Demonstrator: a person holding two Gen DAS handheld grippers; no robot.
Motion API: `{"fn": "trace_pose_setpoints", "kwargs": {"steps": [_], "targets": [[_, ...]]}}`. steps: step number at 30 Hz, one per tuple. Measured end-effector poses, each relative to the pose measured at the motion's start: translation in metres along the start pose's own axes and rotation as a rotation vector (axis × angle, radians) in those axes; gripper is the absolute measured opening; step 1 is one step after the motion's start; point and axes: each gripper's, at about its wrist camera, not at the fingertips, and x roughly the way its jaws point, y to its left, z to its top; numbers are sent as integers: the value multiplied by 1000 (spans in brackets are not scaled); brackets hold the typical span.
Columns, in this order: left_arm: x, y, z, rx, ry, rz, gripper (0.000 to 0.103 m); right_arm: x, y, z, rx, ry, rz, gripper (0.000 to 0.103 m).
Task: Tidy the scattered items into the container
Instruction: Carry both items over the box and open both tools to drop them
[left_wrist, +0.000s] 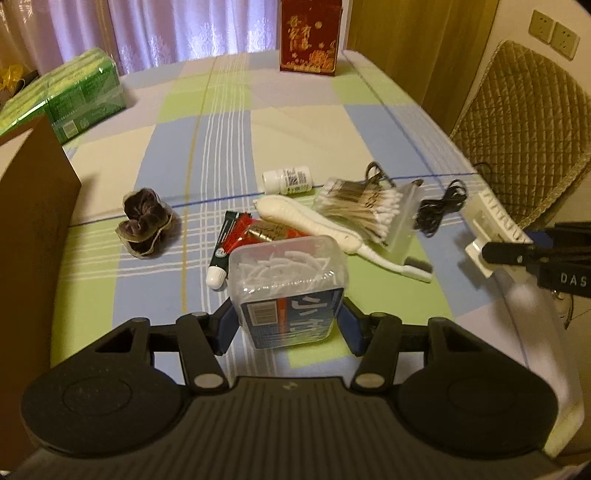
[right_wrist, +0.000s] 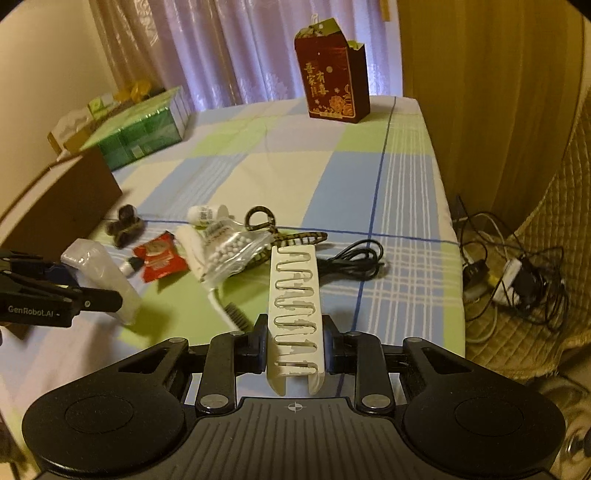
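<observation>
Far end of the bench (right_wrist: 332, 177), under its checked blue, green and cream cloth, a dark red gift bag (right_wrist: 334, 83) with gold lettering stands upright. Far left, a green shrink-wrapped pack (right_wrist: 144, 129) lies flat, with tissue boxes (right_wrist: 74, 127) just beyond it. Pale lilac curtains (right_wrist: 236, 51) hang behind the lot. Off the right edge, a quilted tan chair cover (left_wrist: 524, 122), and down on the floor a tangle of cables and plugs (right_wrist: 517, 277). Two wall sockets (left_wrist: 554, 33) sit high on the right.
</observation>
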Motion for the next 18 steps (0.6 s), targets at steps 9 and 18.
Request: {"fn": "trace_pose_setpoints", "kwargs": {"steps": [9, 18], "targets": [[-70, 10, -7, -42, -90, 12, 52, -24, 28, 3, 6, -7, 71, 30], [-140, 83, -8, -44, -182, 54, 52, -35, 118, 38, 2, -76, 152, 30]]}}
